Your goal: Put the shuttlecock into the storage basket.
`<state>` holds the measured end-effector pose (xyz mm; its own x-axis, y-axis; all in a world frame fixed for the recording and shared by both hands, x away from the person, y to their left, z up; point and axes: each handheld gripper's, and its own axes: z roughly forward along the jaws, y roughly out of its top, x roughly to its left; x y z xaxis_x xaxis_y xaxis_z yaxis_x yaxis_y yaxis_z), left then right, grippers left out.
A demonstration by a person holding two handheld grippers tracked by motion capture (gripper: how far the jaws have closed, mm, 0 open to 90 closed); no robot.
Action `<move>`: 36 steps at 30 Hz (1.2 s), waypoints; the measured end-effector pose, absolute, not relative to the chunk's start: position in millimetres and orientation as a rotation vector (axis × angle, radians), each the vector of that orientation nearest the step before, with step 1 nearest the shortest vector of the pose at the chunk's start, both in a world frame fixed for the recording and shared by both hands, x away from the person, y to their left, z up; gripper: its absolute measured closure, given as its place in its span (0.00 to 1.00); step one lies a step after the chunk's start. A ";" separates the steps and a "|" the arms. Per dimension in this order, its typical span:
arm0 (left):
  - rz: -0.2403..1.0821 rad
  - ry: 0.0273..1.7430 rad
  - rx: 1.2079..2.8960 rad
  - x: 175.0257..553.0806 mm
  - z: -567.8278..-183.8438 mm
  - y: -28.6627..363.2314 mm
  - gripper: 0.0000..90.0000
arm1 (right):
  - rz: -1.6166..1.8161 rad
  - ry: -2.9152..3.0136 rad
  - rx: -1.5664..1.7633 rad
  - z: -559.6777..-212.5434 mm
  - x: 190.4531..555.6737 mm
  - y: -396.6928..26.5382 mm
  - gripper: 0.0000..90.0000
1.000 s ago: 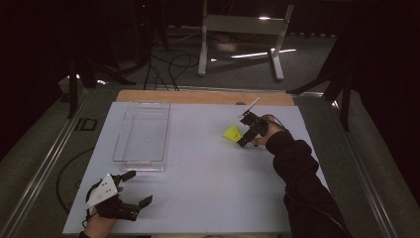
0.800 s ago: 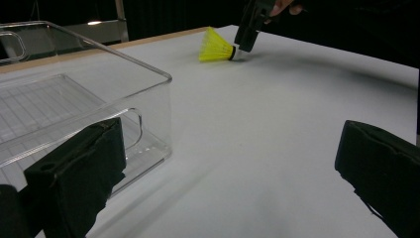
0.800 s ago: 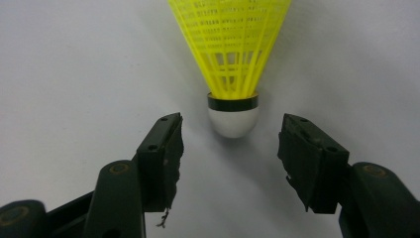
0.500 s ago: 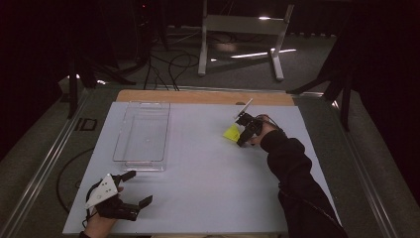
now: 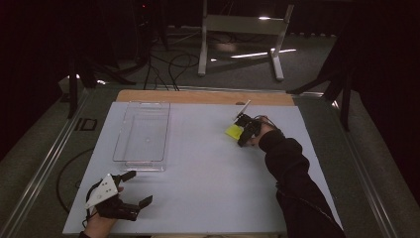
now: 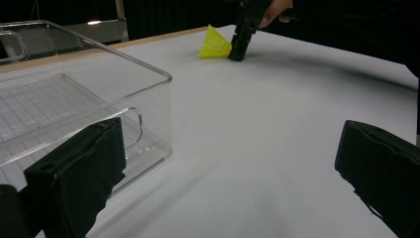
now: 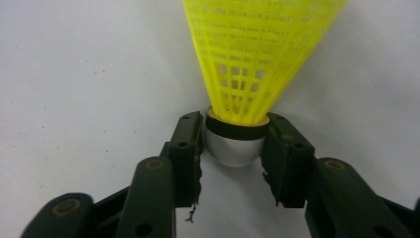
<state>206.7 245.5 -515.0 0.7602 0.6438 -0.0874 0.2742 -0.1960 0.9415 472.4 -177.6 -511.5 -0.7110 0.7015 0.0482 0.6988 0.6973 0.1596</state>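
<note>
Change: I am comparing with the high view of a moment ago; the right gripper [image 5: 243, 130] is sitting a little nearer to me now, and the yellow shuttlecock [image 5: 233, 131] is shifting with it; the left gripper [image 5: 130, 188] is staying where it was.
Meaning: I am judging that the grasp is taken and the carry toward the clear bin [image 5: 142, 130] is only starting.
Right gripper: its jaws are closing narrow on the shuttlecock's silver cork base [image 7: 234, 145], one jaw on each side; the yellow skirt [image 7: 257, 49] is pointing away from the camera.
Left gripper: it is resting at the near left of the worktop [image 5: 198, 183]; its jaws are standing wide and holding nothing.
Shuttlecock: it is lying low on the worktop at the far right, well apart from the bin.
Surface: the worktop is a plain white sheet with a wooden edge [image 5: 208, 96] at the far side.
Room: it is dark; a metal stand [image 5: 242, 29] and cables are lying on the floor behind.
</note>
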 end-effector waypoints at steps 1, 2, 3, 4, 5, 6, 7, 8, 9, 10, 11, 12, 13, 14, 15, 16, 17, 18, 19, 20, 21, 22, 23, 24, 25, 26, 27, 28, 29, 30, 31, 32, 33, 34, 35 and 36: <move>0.393 0.717 1.784 206.7 -515.0 245.5 0.00 | 0.255 2.875 1.176 -511.6 472.2 -177.4 0.71; 0.393 0.717 1.784 206.7 -515.0 245.4 0.00 | 0.256 2.877 1.161 -511.7 472.2 -177.5 0.71; 0.391 0.719 1.782 206.7 -514.9 245.6 0.00 | 0.254 2.878 1.162 -511.3 472.1 -177.4 0.72; 0.392 0.719 1.782 206.7 -514.8 245.7 0.00 | 0.263 2.881 1.166 -511.1 472.4 -177.9 0.72; 0.393 0.719 1.781 206.6 -514.8 245.8 0.00 | 0.265 2.886 1.167 -510.4 472.3 -178.3 0.72; 0.392 0.719 1.782 206.6 -514.8 245.9 0.00 | 0.268 2.888 1.152 -509.6 472.1 -179.0 0.72; 0.392 0.720 1.781 206.7 -514.8 245.8 0.00 | 0.267 2.892 1.146 -508.4 471.5 -179.6 0.72; 0.392 0.719 1.782 206.7 -514.8 245.7 0.00 | 0.273 2.904 1.139 -507.2 470.6 -180.2 0.72; 0.392 0.718 1.784 206.7 -514.9 245.6 0.00 | 0.278 2.904 1.116 -505.5 469.4 -180.8 0.73; 0.392 0.718 1.784 206.7 -514.9 245.6 0.00 | 0.278 2.904 1.116 -505.5 469.4 -180.8 0.73; 0.393 0.718 1.786 206.7 -514.8 245.5 0.00 | 0.279 2.909 1.097 -503.8 468.0 -181.3 0.73; 0.392 0.719 1.784 206.7 -514.8 245.4 0.00 | 0.296 2.940 1.015 -501.7 464.9 -182.9 0.73; 0.392 0.719 1.785 206.7 -514.9 245.3 0.00 | 0.303 2.968 0.986 -501.2 462.8 -183.4 0.73; 0.392 0.719 1.785 206.8 -514.8 245.3 0.00 | 0.299 2.985 0.963 -501.1 461.2 -183.8 0.73; 0.392 0.719 1.786 206.8 -514.8 245.2 0.00 | 0.291 2.999 0.944 -500.7 459.6 -184.2 0.73; 0.393 0.720 1.787 206.9 -514.9 245.0 0.00 | 0.298 3.014 0.925 -500.2 457.1 -184.5 0.73; 0.391 0.721 1.787 207.0 -514.9 244.9 0.00 | 0.300 3.029 0.910 -499.9 455.2 -184.9 0.73; 0.389 0.723 1.787 207.1 -514.9 244.9 0.00 | 0.291 3.030 0.885 -499.0 453.0 -185.0 0.73; 0.390 0.724 1.787 207.2 -514.8 244.8 0.00 | 0.308 3.041 0.866 -498.1 450.1 -185.1 0.73; 0.392 0.724 1.789 207.2 -514.7 244.8 0.00 | 0.321 3.047 0.839 -497.1 447.5 -185.5 0.73; 0.392 0.725 1.787 207.2 -514.7 244.7 0.00 | 0.327 3.042 0.809 -496.0 444.6 -185.6 0.73; 0.390 0.726 1.788 207.3 -514.7 244.7 0.00 | 0.340 3.057 0.779 -495.0 441.0 -185.6 0.73; 0.390 0.726 1.788 207.3 -514.6 244.6 0.00 | 0.351 3.063 0.756 -493.9 437.7 -185.6 0.73; 0.390 0.725 1.788 207.4 -514.5 244.5 0.00 | 0.353 3.058 0.726 -492.6 434.4 -185.5 0.73; 0.388 0.725 1.789 207.4 -514.4 244.4 0.00 | 0.373 3.073 0.684 -491.5 430.6 -185.3 0.73; 0.388 0.723 1.791 207.4 -514.3 244.2 0.00 | 0.403 3.087 0.645 -490.3 426.6 -185.4 0.73; 0.388 0.723 1.792 207.4 -514.2 244.0 0.00 | 0.405 3.086 0.621 -489.0 423.2 -185.5 0.73; 0.386 0.723 1.794 207.4 -514.1 243.6 0.00 | 0.399 3.084 0.596 -488.0 419.6 -185.5 0.73; 0.385 0.721 1.795 207.5 -514.1 243.3 0.00 | 0.416 3.086 0.571 -487.0 415.9 -185.7 0.73; 0.383 0.719 1.796 207.7 -514.0 242.9 0.00 | 0.439 3.095 0.557 -486.1 412.5 -186.3 0.73; 0.383 0.718 1.796 207.7 -513.8 242.4 0.00 | 0.441 3.097 0.543 -485.0 409.1 -186.9 0.73; 0.381 0.717 1.797 207.6 -513.6 241.9 0.00 | 0.440 3.089 0.518 -484.3 405.8 -187.6 0.73; 0.379 0.716 1.797 207.5 -513.4 241.6 0.00 | 0.465 3.097 0.522 -483.6 401.7 -188.1 0.73; 0.378 0.715 1.799 207.4 -513.3 241.3 0.00 | 0.479 3.099 0.521 -483.1 398.7 -189.0 0.73; 0.378 0.716 1.800 207.4 -513.2 240.9 0.00 | 0.488 3.098 0.512 -483.1 396.2 -190.4 0.73; 0.376 0.717 1.799 207.4 -513.1 240.7 0.00 | 0.498 3.103 0.520 -483.4 393.6 -191.4 0.73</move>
<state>207.4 240.7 -513.1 0.7658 0.6365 -0.0920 0.2854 -0.2081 0.9356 393.6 -191.4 -483.4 -0.9457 0.3110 0.0941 0.3249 0.8978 0.2975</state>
